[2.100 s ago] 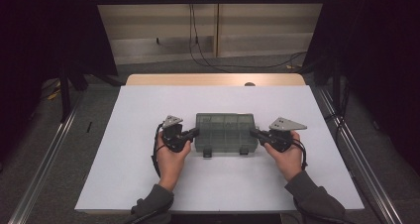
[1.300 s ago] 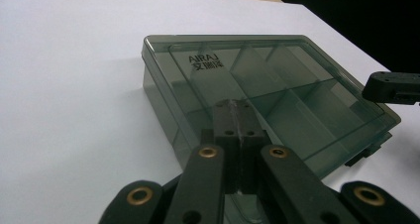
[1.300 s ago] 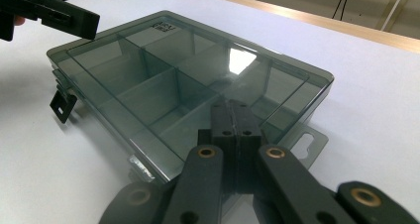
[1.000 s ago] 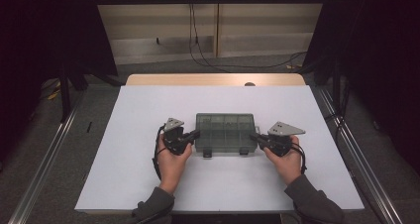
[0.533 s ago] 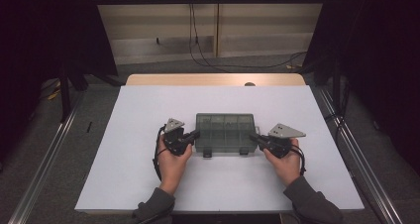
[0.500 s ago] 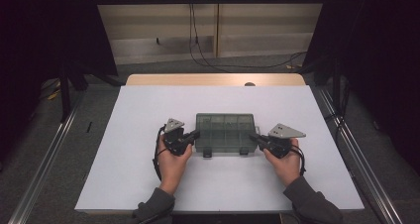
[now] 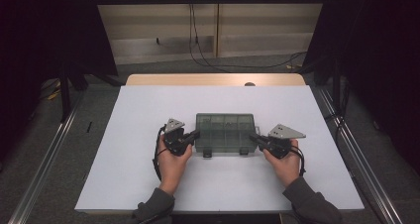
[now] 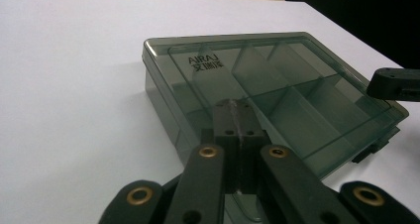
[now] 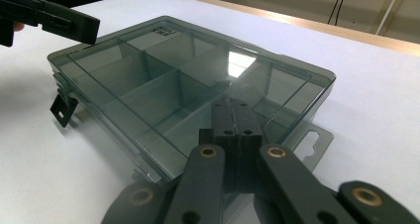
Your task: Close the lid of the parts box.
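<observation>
From the high view there is one box (image 7: 225, 133) on the white table (image 7: 124, 135), with two claws and two hands beside it. The left claw (image 7: 194, 134) meets the box's left end, and the right claw (image 7: 253, 138) meets its right end, so the box lies directly between the two claw tips. It is a flat, smoke-grey, see-through plastic case with its lid down and two latches (image 7: 207, 153) on the edge nearest the person. The left hand (image 7: 172, 160) and right hand (image 7: 284, 160) each grip a claw body.

In the left gripper view, the left claw (image 8: 236, 105) has its two jaws pressed together with nothing between them, the tips lying over the near end of the box (image 8: 277, 92). Inside the box, dividers mark out several empty compartments, and printed lettering sits on the lid's far corner. The other claw's tip (image 8: 393, 84) hangs at the far right end.

In the right gripper view, the right claw (image 9: 233, 105) is likewise closed tight and empty, its tips over the box (image 9: 163, 80) end that carries a hang tab (image 9: 312, 142). One latch (image 9: 62, 110) sticks out at the left.
</observation>
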A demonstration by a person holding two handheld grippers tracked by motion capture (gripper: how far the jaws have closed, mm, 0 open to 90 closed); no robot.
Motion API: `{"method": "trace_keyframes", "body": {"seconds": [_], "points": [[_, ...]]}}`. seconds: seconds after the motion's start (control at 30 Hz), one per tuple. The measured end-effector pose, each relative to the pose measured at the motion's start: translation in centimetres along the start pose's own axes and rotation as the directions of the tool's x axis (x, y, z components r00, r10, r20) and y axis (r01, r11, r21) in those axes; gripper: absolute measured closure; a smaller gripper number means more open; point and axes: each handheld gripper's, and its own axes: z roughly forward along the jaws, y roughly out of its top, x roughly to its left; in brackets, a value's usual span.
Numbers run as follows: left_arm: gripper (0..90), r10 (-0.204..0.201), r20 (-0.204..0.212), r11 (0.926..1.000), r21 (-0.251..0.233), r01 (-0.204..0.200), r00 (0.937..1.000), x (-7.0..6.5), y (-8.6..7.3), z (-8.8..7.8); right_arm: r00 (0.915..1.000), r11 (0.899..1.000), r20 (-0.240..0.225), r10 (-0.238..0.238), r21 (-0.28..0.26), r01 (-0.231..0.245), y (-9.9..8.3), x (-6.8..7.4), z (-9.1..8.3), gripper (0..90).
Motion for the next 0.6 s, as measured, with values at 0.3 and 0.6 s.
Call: {"method": "trace_keyframes", "body": {"seconds": [0.3,0.6], "points": [[90.0,-0.037,0.024,0.9993,-0.005,0.038,0.9990,0.34,0.02,0.01,0.9999,1.000,-0.009,0.010,-0.003,-0.010,-0.01,-0.11,-0.03,90.0],[86.7,-0.030,0.038,0.9995,0.005,0.030,0.9989,0.31,0.33,0.26,0.9999,1.000,-0.012,0.004,-0.006,-0.004,0.16,-0.22,0.01,90.0]]}}
